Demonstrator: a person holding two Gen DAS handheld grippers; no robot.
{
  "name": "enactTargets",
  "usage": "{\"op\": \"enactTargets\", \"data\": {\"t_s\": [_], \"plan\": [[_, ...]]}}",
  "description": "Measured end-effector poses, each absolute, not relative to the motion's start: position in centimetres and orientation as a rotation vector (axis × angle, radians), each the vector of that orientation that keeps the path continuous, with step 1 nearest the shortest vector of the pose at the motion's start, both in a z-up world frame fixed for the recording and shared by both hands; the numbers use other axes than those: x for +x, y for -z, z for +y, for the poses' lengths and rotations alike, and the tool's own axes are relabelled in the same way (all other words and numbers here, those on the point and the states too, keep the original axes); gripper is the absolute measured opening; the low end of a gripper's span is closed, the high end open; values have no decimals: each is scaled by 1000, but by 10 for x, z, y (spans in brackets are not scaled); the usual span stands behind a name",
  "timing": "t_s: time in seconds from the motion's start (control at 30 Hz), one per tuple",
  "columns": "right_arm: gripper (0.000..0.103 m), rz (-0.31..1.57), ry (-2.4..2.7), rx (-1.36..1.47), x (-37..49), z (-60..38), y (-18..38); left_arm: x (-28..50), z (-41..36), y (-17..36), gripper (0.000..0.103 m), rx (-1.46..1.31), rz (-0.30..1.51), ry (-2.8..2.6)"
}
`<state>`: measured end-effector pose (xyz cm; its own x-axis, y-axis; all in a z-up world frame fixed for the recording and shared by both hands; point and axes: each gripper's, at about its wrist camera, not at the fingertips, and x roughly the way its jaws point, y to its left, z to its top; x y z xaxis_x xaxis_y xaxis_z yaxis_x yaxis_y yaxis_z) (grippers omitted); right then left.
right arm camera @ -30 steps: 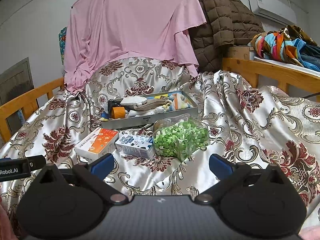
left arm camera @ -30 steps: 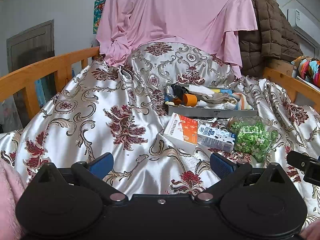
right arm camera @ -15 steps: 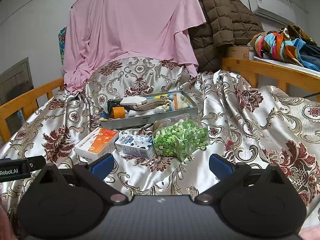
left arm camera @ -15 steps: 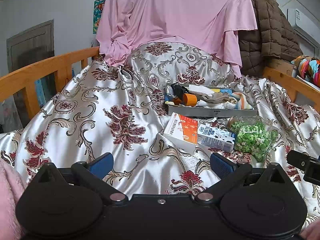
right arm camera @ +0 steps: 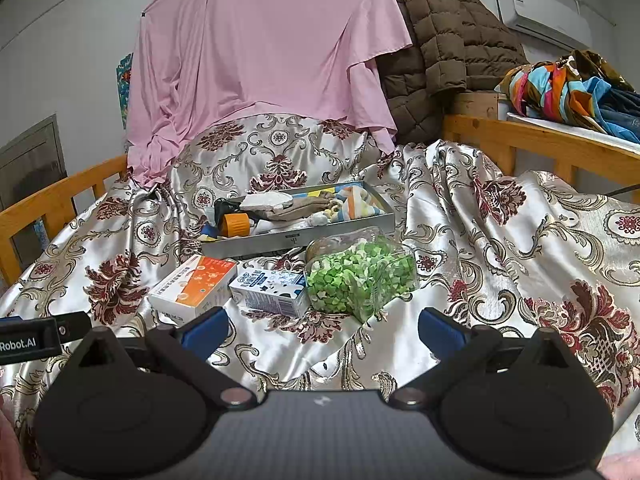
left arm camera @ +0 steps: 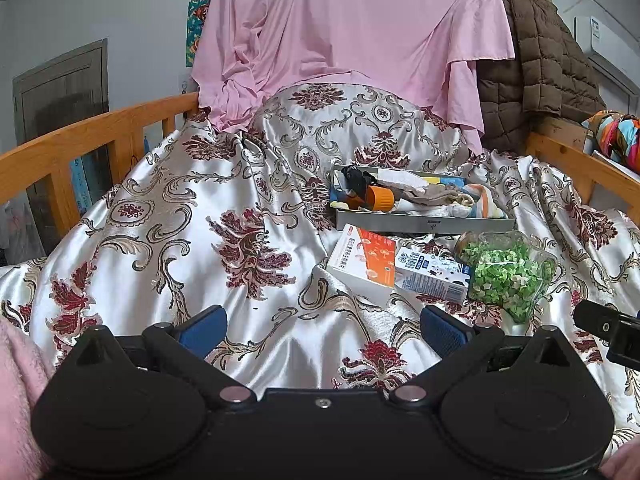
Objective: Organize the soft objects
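Both grippers are hanging low over the bed, side by side, and both are empty. The left gripper (left arm camera: 322,326) is holding its 2 blue fingers (left arm camera: 202,326) wide apart, with only the shiny bedspread (left arm camera: 180,208) between them. The right gripper (right arm camera: 322,326) is doing the same, fingers spread wide and nothing in them. A gray tray (right arm camera: 298,238) is sitting on the bed ahead of them. Soft things are lying in it: socks (right arm camera: 298,210) and a striped cloth (right arm camera: 358,202), with an orange cap (right arm camera: 236,225) near its left end. In front of the tray, 3 things are lying in a row, touching or almost touching: an orange box (right arm camera: 194,286), a milk carton (right arm camera: 270,290) and a clear bag (right arm camera: 360,276) full of little green bits. The bag is looking squishy, so it may be one of the soft things too. I cannot tell which step this is. The tray could be half filled with more to go in, or the sorting could be over and the row in front could be staying out. If the bag is going in, the right gripper is the closer one. It would need to reach forward a little, come down over the bag and squeeze gently so the bag is not popping.
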<state>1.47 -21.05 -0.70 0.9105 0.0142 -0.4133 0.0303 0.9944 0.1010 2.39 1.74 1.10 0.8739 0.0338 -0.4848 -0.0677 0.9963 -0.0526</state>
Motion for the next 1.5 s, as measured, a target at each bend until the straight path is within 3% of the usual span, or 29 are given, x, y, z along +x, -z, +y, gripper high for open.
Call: {"op": "enactTargets", "data": {"t_s": [1.5], "plan": [[103, 434, 20, 106, 14, -208, 7, 22, 17, -11, 102, -48, 547, -45]]}}
